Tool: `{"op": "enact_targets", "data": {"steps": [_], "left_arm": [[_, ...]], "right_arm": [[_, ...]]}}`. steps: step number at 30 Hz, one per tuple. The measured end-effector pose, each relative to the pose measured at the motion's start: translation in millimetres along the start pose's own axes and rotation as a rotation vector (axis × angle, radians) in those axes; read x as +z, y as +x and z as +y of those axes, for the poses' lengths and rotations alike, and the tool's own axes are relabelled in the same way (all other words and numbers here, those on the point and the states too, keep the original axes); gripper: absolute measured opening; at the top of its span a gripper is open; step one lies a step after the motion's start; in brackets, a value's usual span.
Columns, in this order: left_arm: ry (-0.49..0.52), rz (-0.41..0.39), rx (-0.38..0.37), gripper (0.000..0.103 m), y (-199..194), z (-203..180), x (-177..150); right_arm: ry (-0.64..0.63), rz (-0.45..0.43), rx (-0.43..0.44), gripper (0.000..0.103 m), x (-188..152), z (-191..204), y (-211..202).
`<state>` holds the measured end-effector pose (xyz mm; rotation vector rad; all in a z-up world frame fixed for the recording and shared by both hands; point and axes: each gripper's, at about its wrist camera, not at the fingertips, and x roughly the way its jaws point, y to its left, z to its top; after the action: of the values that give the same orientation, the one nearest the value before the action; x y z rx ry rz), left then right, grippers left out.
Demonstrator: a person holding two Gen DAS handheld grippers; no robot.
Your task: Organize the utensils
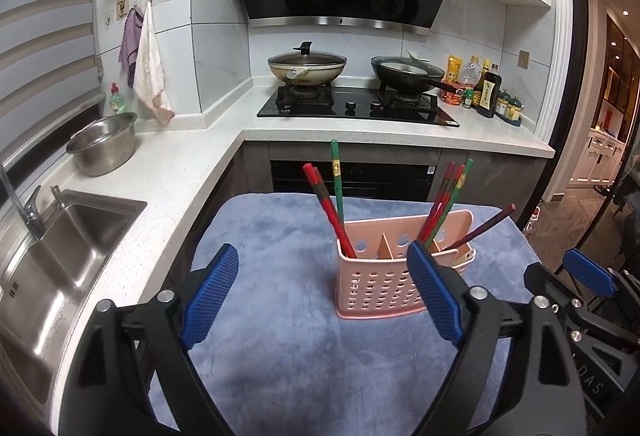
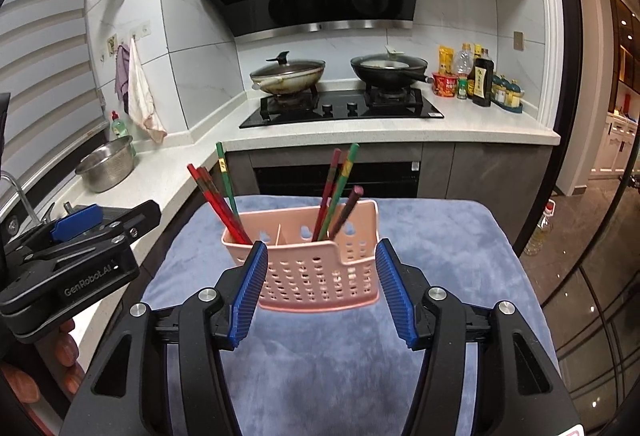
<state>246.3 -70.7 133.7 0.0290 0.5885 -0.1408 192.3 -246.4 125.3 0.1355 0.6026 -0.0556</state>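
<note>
A pink perforated utensil holder (image 1: 378, 282) (image 2: 316, 276) stands on a blue plush mat (image 1: 280, 356) (image 2: 340, 376). A divider splits it in two. Red and green chopsticks (image 1: 330, 208) (image 2: 218, 198) lean in its left compartment, and several more (image 1: 444, 204) (image 2: 338, 188) lean in its right one. A dark red chopstick (image 1: 486, 228) tilts out to the right. My left gripper (image 1: 322, 300) is open and empty, just in front of the holder. My right gripper (image 2: 320, 294) is open and empty, its fingers on either side of the holder's front.
A white L-shaped counter (image 1: 168, 164) holds a steel sink (image 1: 60, 244), a metal colander bowl (image 1: 102, 144), a gas hob (image 1: 356, 104) with two lidded pans, and sauce bottles (image 1: 484, 84). Dark cabinet fronts (image 2: 480, 168) stand behind the mat. A doorway (image 1: 600, 140) opens at the right.
</note>
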Motion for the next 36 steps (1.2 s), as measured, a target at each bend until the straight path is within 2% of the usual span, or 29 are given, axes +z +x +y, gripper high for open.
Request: {"op": "enact_targets", "data": {"steps": [5,12,17,19,24,28,29,31,36], "left_arm": [[-0.002,0.005,0.012,0.087,-1,1,-5],[0.008,0.031,0.021,0.088,1,1,-15],[0.005,0.044,0.029,0.092,3,2,-19],[0.008,0.044,0.035,0.093,4,2,-21],[0.019,0.056,0.039,0.096,5,1,-24],[0.019,0.065,0.046,0.096,5,2,-27],[0.018,0.067,0.046,0.096,6,2,-28],[0.019,0.075,0.047,0.096,7,3,-30],[0.024,0.086,0.055,0.096,7,2,-36]], "right_arm": [[-0.014,0.004,-0.020,0.061,-4,2,-2],[0.002,0.008,-0.022,0.070,-10,0,-3],[0.007,0.013,-0.025,0.072,-13,-2,-3],[0.011,0.020,-0.025,0.079,-14,-3,-2],[0.013,0.023,-0.019,0.084,-17,-3,-2],[0.016,0.015,-0.030,0.085,-21,-3,-2],[0.014,0.013,-0.033,0.087,-22,-3,-2],[0.014,0.014,-0.034,0.096,-24,-3,-2],[0.004,0.015,-0.039,0.096,-28,-4,-2]]}}
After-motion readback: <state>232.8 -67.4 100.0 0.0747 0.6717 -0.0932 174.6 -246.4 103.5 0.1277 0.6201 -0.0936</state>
